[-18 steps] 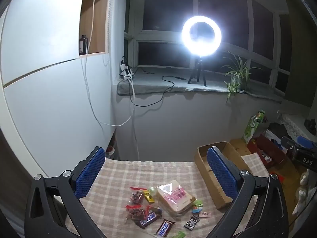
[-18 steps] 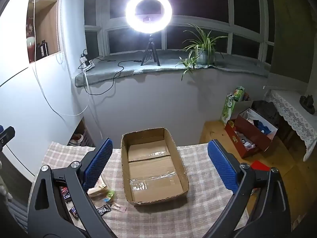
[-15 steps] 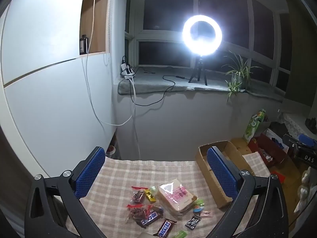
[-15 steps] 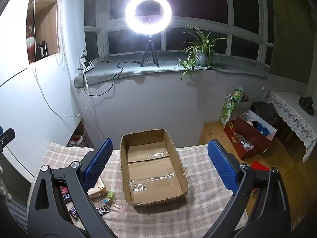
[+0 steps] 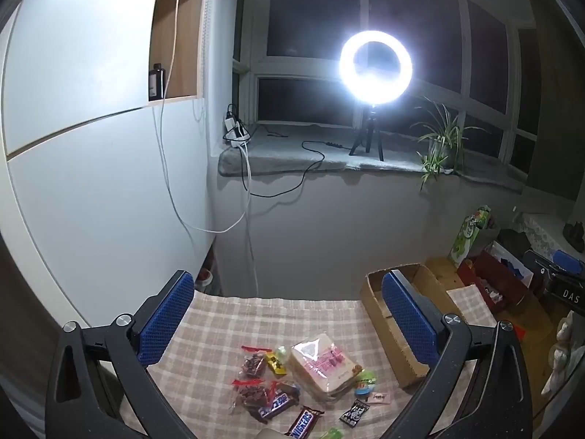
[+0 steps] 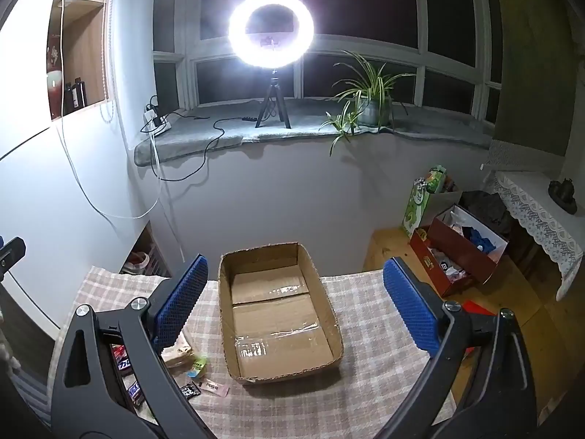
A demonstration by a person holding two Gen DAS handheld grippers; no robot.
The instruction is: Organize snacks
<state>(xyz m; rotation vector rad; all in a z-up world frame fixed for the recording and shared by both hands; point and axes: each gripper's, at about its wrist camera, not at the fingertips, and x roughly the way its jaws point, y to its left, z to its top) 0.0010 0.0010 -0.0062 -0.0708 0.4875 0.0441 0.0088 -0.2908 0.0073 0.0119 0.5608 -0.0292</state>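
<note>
Almost nothing has moved since the earlier frames: both views sit a shade higher over the table (image 6: 365, 395), and the snacks and box lie as before.

State of the tools:
- Left claw (image 5: 289, 316): jaws spread fully wide, nothing between them.
- Right claw (image 6: 296, 305): jaws spread fully wide, nothing between them. It hangs over the table, pointing down at a slant.

Position of the work:
- The snacks (image 5: 303, 380) lie in a loose heap on the checked cloth, below and ahead of the left claw, between its two fingers in the view. A clear bread bag (image 5: 323, 366) is the largest item; chocolate bars (image 5: 289, 408) and small sweets lie round it.
- The cardboard box (image 6: 278, 314) stands empty, directly ahead of the right claw and to the right of the left claw. The heap lies just beside its left wall.

Recommended procedure (judgement): sorting has not yet begun. Lower the left claw over one item only. Take an outer bar first, since the wrappers overlap. Close across the narrow side. Grip the bread bag lightly, as it is likely to crush. Lift clear of the box wall before releasing inside.
</note>
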